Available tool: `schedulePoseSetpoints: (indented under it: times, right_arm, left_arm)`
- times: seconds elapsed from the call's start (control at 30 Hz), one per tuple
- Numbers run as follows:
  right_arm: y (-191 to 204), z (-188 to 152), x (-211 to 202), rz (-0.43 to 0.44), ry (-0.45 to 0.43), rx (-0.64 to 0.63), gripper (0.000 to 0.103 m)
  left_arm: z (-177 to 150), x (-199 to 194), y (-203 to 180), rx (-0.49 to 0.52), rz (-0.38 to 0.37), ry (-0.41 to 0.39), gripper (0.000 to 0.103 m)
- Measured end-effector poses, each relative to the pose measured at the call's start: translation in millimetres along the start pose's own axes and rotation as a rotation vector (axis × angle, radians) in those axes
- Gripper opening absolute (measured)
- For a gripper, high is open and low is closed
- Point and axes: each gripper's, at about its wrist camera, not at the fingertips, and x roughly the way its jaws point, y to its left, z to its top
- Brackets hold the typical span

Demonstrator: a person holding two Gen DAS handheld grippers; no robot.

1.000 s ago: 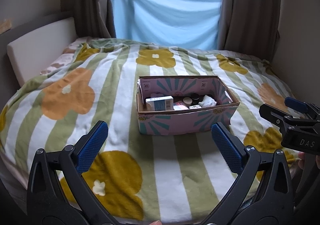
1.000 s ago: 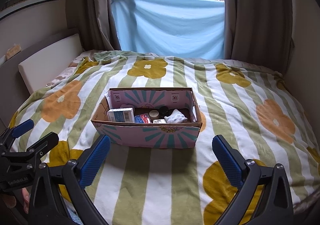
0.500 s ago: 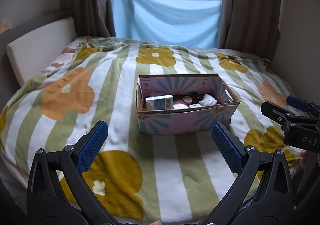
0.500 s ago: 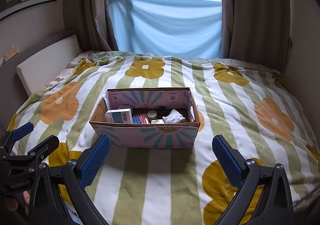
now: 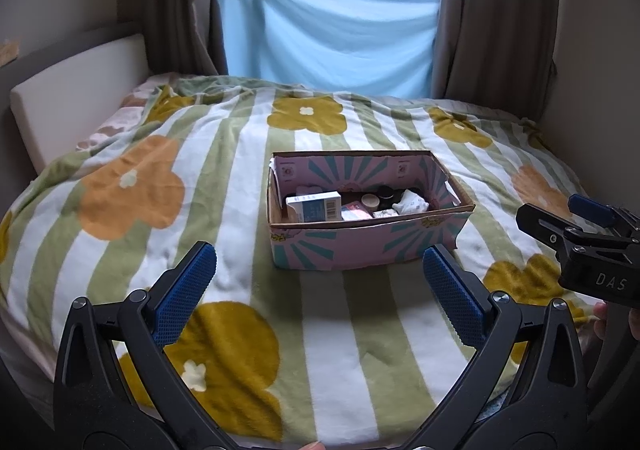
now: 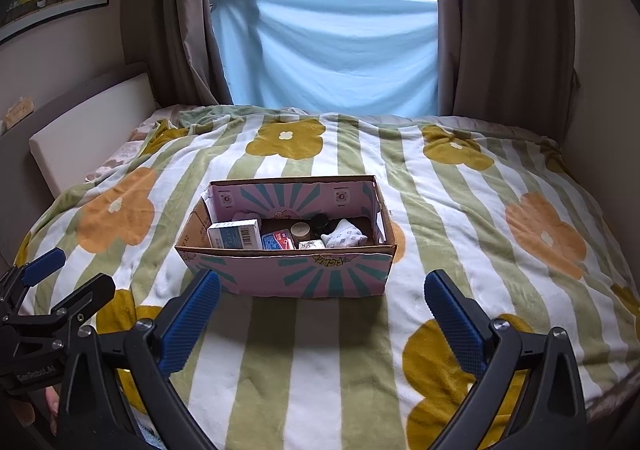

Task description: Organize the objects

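Note:
A pink cardboard box with teal rays (image 5: 360,246) (image 6: 288,274) stands open in the middle of the bed. Inside lie a white-and-blue carton (image 5: 314,207) (image 6: 234,234), a red packet (image 6: 278,241), small round jars (image 6: 300,229) and a rolled white patterned cloth (image 5: 410,203) (image 6: 345,236). My left gripper (image 5: 320,270) is open and empty, hovering over the blanket in front of the box. My right gripper (image 6: 322,296) is open and empty, also just in front of the box. Each gripper shows at the edge of the other's view.
The bed is covered by a green-and-white striped blanket with yellow and orange flowers (image 5: 132,185) (image 6: 544,234). A white headboard pad (image 5: 76,101) lines the left side. Brown curtains and a blue cloth (image 6: 328,57) hang at the far window. A wall stands close on the right.
Both grippers have risen and drawn back slightly, so the box sits a little lower in both views. The jaws stay open. Nothing in the box moved.

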Motion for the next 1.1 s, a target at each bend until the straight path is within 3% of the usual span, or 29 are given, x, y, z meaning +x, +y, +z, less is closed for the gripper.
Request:
schedulePoseSetpoints:
  times: [1.1]
  right_arm:
    - [5, 0, -1, -0.012, 0.002, 0.0, 0.102]
  left_arm:
    - [3, -2, -12, 0.012, -0.018, 0.002, 0.102]
